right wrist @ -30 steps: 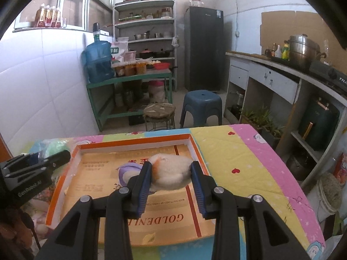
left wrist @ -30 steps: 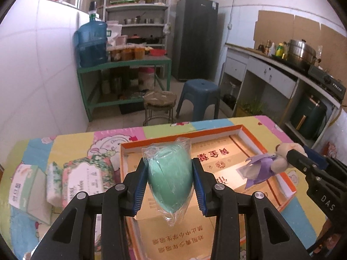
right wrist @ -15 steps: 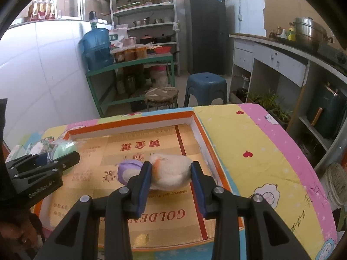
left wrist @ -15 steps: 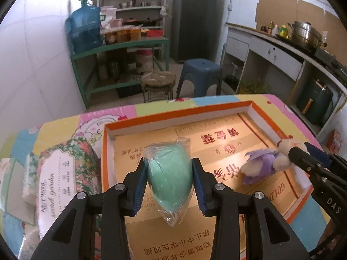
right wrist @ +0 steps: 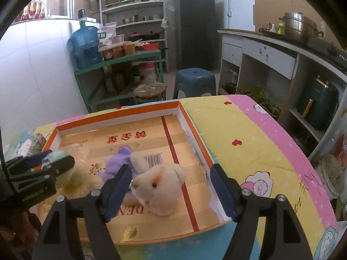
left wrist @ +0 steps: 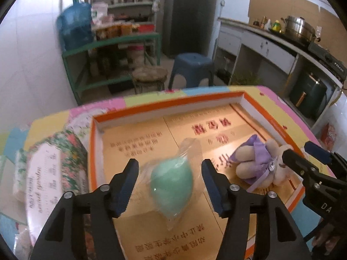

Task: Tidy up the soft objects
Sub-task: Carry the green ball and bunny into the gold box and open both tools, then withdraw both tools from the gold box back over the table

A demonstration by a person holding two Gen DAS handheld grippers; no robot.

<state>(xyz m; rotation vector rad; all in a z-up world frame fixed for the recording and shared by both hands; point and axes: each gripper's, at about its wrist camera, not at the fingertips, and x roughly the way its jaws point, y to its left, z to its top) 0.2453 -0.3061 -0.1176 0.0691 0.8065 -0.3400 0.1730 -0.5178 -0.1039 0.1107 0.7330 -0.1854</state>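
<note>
A green sponge in clear wrap (left wrist: 171,184) lies on the floor of a shallow cardboard box with an orange rim (left wrist: 164,106). My left gripper (left wrist: 170,168) straddles it, its jaws opening, and both pads stand clear of the wrap. A cream plush toy in a purple dress (right wrist: 158,184) lies at the box's right side (right wrist: 121,117). My right gripper (right wrist: 171,171) is around its head with jaws opening, and the pads no longer squeeze it. The plush toy (left wrist: 256,166) and right gripper (left wrist: 300,151) also show in the left wrist view, the left gripper (right wrist: 58,159) in the right wrist view.
Floral tissue packs (left wrist: 54,164) lie left of the box on the patterned tablecloth (right wrist: 249,143). Past the table's far edge stand a round stool (right wrist: 149,91) and a blue stool (right wrist: 195,82). A kitchen counter (right wrist: 271,49) runs along the right.
Both grippers sank toward the box floor, then spread their jaws. The sponge and the plush toy were let go and now rest on the box floor.
</note>
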